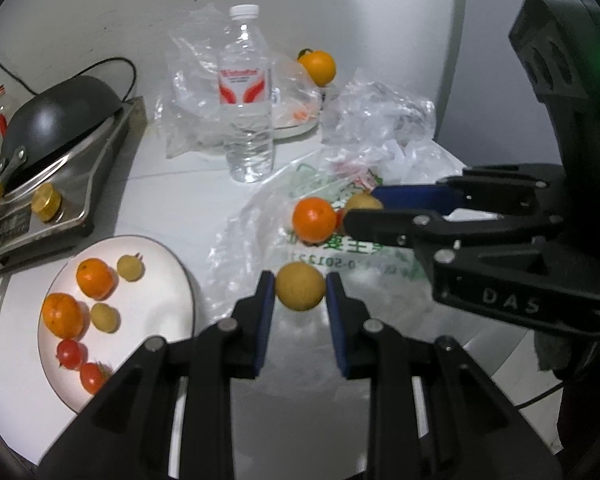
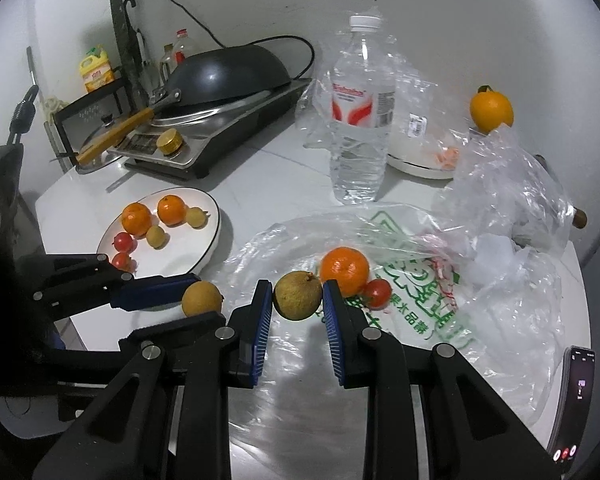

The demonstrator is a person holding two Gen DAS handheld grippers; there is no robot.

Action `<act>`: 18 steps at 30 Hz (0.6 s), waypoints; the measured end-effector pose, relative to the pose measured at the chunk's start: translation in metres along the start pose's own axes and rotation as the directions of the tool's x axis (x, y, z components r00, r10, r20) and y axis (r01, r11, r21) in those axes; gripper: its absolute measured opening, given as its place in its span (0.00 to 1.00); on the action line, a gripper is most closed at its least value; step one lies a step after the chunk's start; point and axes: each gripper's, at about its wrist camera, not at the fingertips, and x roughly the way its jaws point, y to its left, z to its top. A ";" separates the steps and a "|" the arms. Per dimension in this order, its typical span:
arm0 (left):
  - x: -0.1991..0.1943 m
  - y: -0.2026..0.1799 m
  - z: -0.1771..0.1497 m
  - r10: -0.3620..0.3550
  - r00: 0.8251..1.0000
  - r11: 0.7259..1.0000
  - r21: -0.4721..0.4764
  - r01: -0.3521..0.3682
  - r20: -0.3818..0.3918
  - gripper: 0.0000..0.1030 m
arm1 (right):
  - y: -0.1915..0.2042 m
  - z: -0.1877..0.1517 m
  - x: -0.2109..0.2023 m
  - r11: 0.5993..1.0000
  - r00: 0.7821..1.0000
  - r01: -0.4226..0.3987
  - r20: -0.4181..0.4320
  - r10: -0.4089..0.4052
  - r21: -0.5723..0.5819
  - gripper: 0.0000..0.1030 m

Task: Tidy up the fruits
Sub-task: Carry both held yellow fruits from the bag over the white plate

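Both grippers have a fruit pinched right now. In the left wrist view the left gripper (image 1: 300, 288) is clamped on a small round tan longan (image 1: 300, 286), matte skin squeezed between the ribbed blue pads, low in the middle of the frame. In the right wrist view the right gripper (image 2: 296, 298) grips another one, a rougher brownish-green longan with a stub of stem (image 2: 297, 297), also bottom centre. Just right of that fruit sit a glossy dimpled orange (image 2: 345, 271) and a smooth red cherry tomato (image 2: 377, 292), both lying on a crinkly clear plastic bag (image 2: 420, 320) with green printing in Chinese characters; I can't read it well, and in the left view it shows digits upside down. At middle left there's a round white plate (image 2: 204, 248) with a dark rim, holding two oranges, two pale longans and two tomatoes. A clear ribbed water bottle (image 2: 360, 120) with a white cap and a red and white label stands upright at upper centre, text too blurry to read. Upper left has a black wok (image 2: 228, 76) upside down on a steel stove with a brass knob. One more orange (image 2: 491, 109) sits at the upper right by a white bowl. The right gripper body reads "DAS" in the left view. The worktop (image 2: 260, 196) is plain white.
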 end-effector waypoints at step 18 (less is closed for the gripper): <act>-0.007 0.069 -0.023 0.098 0.995 0.990 -0.096 -0.099 -0.011 0.26 | 0.038 0.015 0.016 0.998 1.000 -0.011 -0.024 0.009 -0.059 0.27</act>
